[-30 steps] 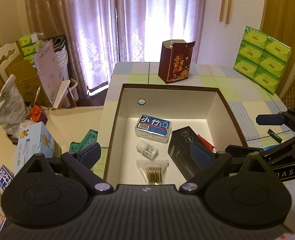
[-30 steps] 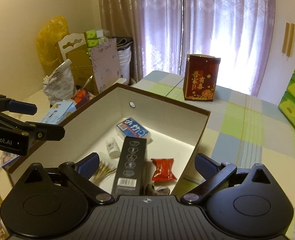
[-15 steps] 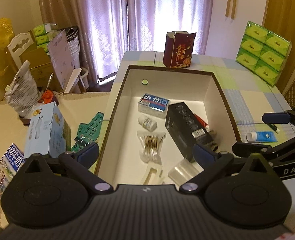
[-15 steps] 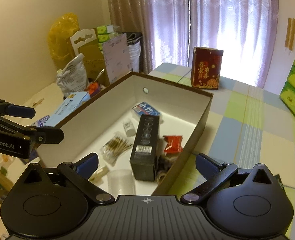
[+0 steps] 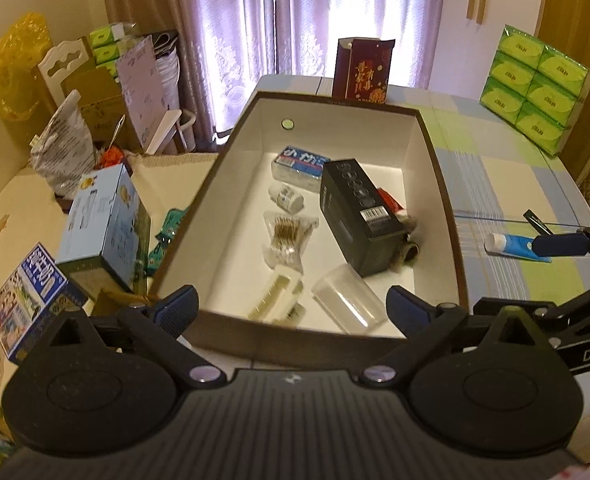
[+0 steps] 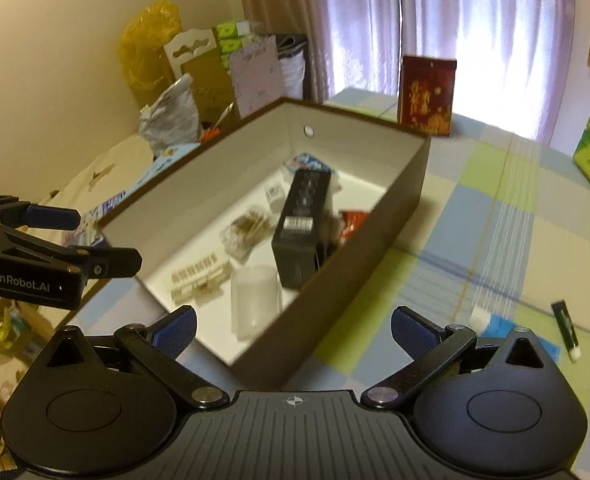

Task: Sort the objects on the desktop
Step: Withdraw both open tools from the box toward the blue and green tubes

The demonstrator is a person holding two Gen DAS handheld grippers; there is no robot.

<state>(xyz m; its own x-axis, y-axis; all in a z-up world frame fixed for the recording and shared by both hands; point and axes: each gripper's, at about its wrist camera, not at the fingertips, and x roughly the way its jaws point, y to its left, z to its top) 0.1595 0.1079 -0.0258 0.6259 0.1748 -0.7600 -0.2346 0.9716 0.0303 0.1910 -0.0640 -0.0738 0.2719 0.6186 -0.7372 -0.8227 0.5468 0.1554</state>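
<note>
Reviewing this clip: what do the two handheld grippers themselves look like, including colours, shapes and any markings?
Both are matte black. The left gripper and right gripper each have two round housings, a ribbed centre panel with a small crosshair mark, silver pivot screws, and linkage arms ending in ribbed blue finger pads. Side bodies read "GenRobot.AI" on the left, "DAS" on the right. No sleeves or cables show.

A brown open cardboard box with white inside [image 5: 439, 184] holds a long black carton [image 5: 359, 216], lying flat, and a clear plastic cup [image 5: 349, 300] on its side; a blue tube [image 5: 515, 245] lies outside on the checked tablecloth.
</note>
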